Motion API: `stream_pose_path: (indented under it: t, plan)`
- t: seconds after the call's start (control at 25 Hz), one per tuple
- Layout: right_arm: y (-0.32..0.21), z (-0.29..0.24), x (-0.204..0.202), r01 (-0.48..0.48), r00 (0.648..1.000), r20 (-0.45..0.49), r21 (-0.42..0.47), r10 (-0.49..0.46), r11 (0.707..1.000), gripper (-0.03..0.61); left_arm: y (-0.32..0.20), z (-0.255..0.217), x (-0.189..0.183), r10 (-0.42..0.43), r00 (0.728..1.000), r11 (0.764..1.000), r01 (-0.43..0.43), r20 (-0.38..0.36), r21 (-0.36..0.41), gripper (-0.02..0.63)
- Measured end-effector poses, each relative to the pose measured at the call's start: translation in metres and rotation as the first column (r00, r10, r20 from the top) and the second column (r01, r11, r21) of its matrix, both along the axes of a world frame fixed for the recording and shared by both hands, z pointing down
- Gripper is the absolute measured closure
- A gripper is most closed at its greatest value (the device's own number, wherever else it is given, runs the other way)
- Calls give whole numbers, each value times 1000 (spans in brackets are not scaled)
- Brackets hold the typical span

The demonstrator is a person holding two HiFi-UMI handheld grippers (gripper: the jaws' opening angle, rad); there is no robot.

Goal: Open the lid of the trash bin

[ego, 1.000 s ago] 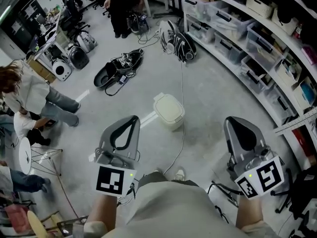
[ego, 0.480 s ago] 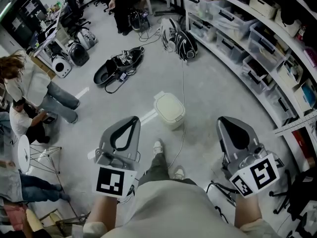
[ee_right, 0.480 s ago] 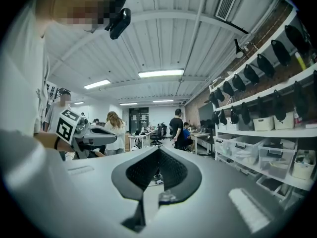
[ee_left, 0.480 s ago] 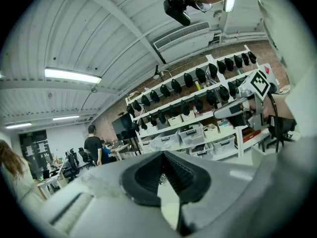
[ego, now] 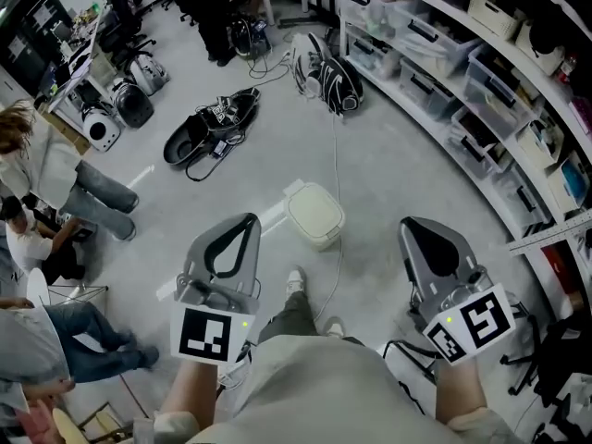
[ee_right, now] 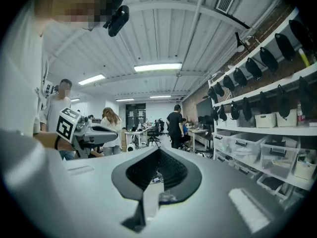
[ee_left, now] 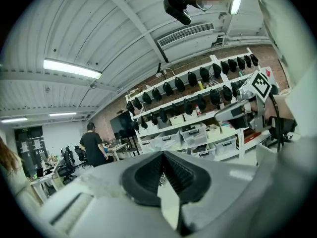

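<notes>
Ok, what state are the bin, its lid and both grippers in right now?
trash bin: upright on the floor, nothing touching it.
lid: shut.
left gripper: jaws together, empty, apart from the bin.
right gripper: jaws together, empty, apart from the bin.

The room is bright and evenly lit from overhead. A long ceiling tube (ee_left: 72, 68) glows white in the left gripper view and another strip light (ee_right: 157, 67) in the right gripper view, both slightly blown out. The pale grey floor (ego: 398, 165) carries only soft, faint shadows. Every view bows hard towards its rim (the gripper views end in black corners). Up close, the left gripper (ee_left: 163, 157) and right gripper (ee_right: 158, 152) look soft, while the shelves (ee_right: 267, 138) beyond stay fairly crisp.
</notes>
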State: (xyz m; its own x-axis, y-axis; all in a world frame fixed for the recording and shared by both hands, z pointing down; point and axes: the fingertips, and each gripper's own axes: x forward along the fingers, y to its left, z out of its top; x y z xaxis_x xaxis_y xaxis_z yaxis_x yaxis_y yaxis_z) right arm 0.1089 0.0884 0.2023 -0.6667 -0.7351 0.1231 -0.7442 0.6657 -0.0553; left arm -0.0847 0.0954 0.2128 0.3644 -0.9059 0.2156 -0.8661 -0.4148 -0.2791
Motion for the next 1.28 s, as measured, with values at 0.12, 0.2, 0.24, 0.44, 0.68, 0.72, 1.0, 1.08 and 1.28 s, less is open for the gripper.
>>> stream_pose_path:
  t: [0.12, 0.2, 0.24, 0.44, 0.68, 0.72, 1.0, 1.08, 1.28]
  plan:
    - [-30, 7, -13, -15, 1000, -2, -25, 15, 1000, 575, -34, 4, -10, 22, 1000, 1000, -22, 11, 1, 611]
    - [-49, 11, -26, -25, 1000, -6, -39, 25, 999, 575, -55, 8, -21, 32, 999, 999, -32, 4, -6, 612]
    - [-59, 12, -33, -31, 999, -9, -44, 31, 999, 575, -66, 10, -27, 37, 999, 999, -37, 2, -9, 611]
    - [-111, 14, -60, -77, 997, -30, -55, 76, 996, 575, -120, 17, -59, 73, 997, 997, -73, -1, -19, 612]
    - [-154, 15, -84, -141, 989, -42, -40, 139, 989, 575, -165, 30, -84, 139, 990, 990, -139, -10, -40, 611]
    - [-158, 15, -86, -150, 988, -44, -36, 149, 988, 575, -170, 33, -86, 147, 989, 988, -147, -8, -44, 612]
    - [-174, 35, -77, -182, 983, -46, -81, 178, 980, 575, -192, 49, -79, 172, 985, 982, -173, -18, -80, 612]
    - [-177, 48, -69, -184, 983, -45, -112, 180, 977, 575, -195, 57, -73, 165, 986, 981, -166, -22, -103, 611]
    - [-190, 91, -51, -171, 985, -54, -195, 163, 966, 575, -206, 92, -58, 162, 987, 973, -158, 9, -166, 612]
